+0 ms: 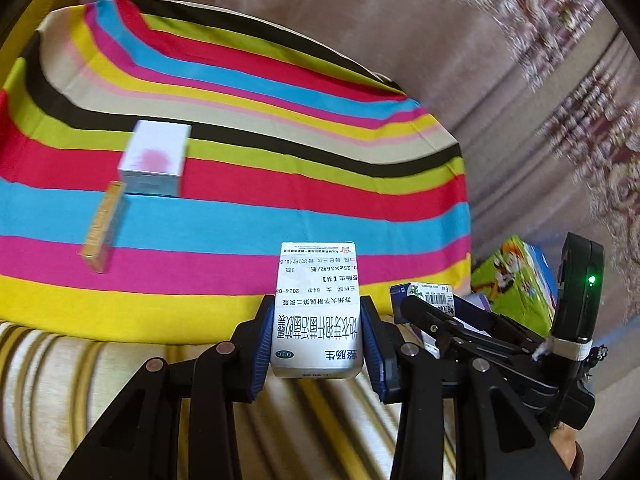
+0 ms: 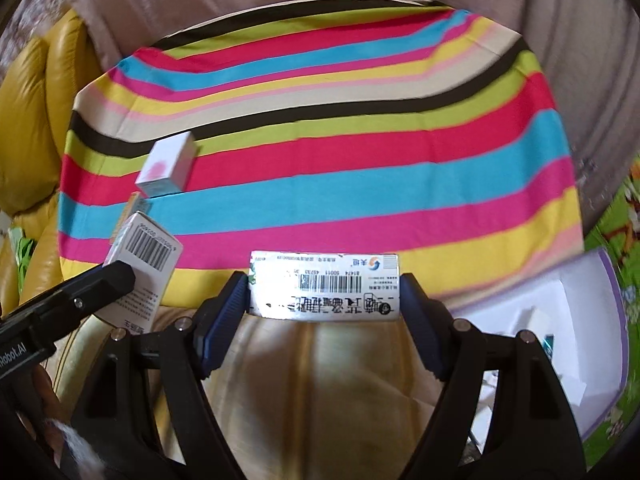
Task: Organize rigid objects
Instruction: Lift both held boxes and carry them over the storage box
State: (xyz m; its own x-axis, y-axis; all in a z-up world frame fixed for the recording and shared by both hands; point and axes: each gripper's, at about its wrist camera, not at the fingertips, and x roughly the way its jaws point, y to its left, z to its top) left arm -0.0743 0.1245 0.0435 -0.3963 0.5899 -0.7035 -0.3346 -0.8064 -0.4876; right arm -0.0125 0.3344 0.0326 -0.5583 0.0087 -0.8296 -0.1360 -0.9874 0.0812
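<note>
1. Left gripper (image 1: 318,344) is clamped narrow on a white medicine box (image 1: 318,304); right gripper (image 2: 322,300) grips a wider barcode-labelled box (image 2: 324,286), both just short of the striped cloth (image 1: 280,184).
2. I'd set them flat beside the pink-spotted box (image 1: 154,160), spaced apart, then let go.

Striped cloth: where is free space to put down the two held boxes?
The striped cloth is bare across its middle and right, up to the far edge. Only its left side is crowded: the white box and the orange box stand close together.

White medicine box (image 1: 318,312) reads "OTC", "2024-08"; black tool arm (image 2: 24,332) reads "Robot.AI".
</note>
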